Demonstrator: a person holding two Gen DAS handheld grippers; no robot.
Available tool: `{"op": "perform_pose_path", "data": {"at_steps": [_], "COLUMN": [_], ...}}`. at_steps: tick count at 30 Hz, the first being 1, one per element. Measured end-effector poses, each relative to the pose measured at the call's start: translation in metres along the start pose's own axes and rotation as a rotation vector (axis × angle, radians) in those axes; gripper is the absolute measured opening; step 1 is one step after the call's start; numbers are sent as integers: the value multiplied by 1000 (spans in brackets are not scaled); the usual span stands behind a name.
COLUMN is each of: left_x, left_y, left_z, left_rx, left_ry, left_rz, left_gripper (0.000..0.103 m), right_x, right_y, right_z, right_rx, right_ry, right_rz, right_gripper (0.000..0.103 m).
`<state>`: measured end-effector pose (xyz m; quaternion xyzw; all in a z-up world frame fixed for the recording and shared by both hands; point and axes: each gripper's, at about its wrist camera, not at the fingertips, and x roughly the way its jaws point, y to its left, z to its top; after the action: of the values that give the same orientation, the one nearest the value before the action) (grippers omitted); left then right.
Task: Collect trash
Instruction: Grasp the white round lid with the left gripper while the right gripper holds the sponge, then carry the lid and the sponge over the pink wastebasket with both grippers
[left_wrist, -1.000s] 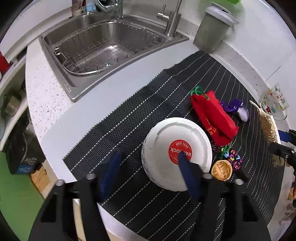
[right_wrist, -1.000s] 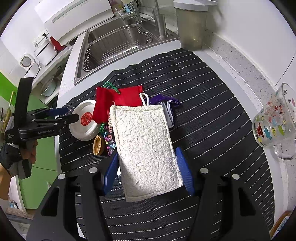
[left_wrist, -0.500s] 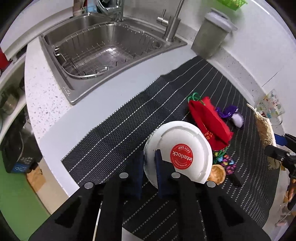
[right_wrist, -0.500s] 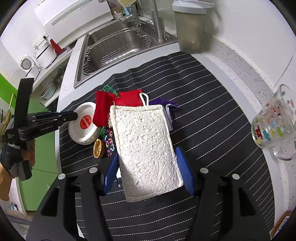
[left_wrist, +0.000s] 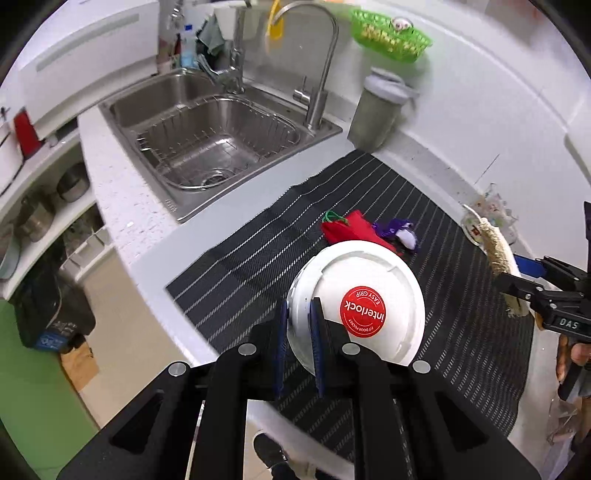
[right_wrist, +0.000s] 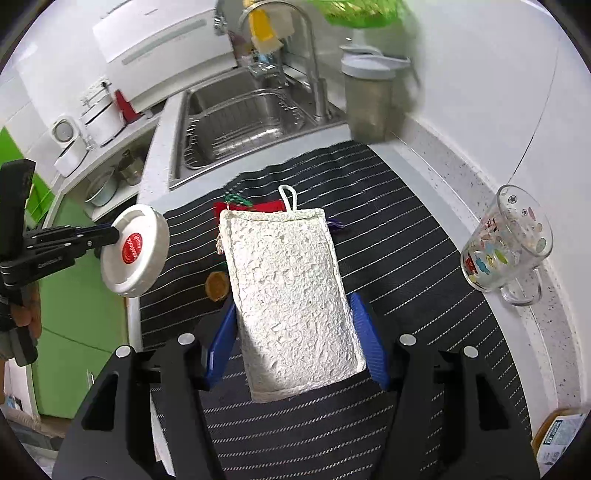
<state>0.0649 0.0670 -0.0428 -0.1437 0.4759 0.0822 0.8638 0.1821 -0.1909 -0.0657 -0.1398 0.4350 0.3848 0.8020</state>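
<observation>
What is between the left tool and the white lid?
Nothing is. The left tool is already shut on the rim of the white lid and holds it up off the striped mat. The right tool holds the sponge, well off to the side.

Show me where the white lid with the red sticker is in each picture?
Left wrist view: white lid sits low, just right of centre, its edge pinched in the left gripper.
Right wrist view: it is at the left, off the mat, at the tip of the left gripper.
Shared landmark: the steel sink, up behind the striped mat.
</observation>
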Motion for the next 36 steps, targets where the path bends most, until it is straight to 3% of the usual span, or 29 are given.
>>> {"op": "perform_pose_path", "data": {"at_steps": [7,11,17,22,28,36], "left_x": [-54,-84,-130,-147,-125,9], "left_y": [16,38,95,148,203,279], "left_z": [-58,-92,-151,-194,-226,-280], "left_rx": [-81,-134,-243,-308,-339,-344], "left_ry": [-40,-54,-74,-70,-31,50], "left_rz": [65,112,192,214,200,185], "left_gripper": [13,13,13,13,13,13], "right_x": [-17,-16,-2,23,75,207], "right_y": [53,106,197,267,329,348], "right_z": [-24,-33,-44,-59,-75,-119], "right_rx": [-124,-205,-321,-370,-381,-389], "right_ry": [-6,-2,26,57,121,177], "right_rz": [81,155,255,294,291,236], "right_gripper": [60,60,60,60,60,60]}}
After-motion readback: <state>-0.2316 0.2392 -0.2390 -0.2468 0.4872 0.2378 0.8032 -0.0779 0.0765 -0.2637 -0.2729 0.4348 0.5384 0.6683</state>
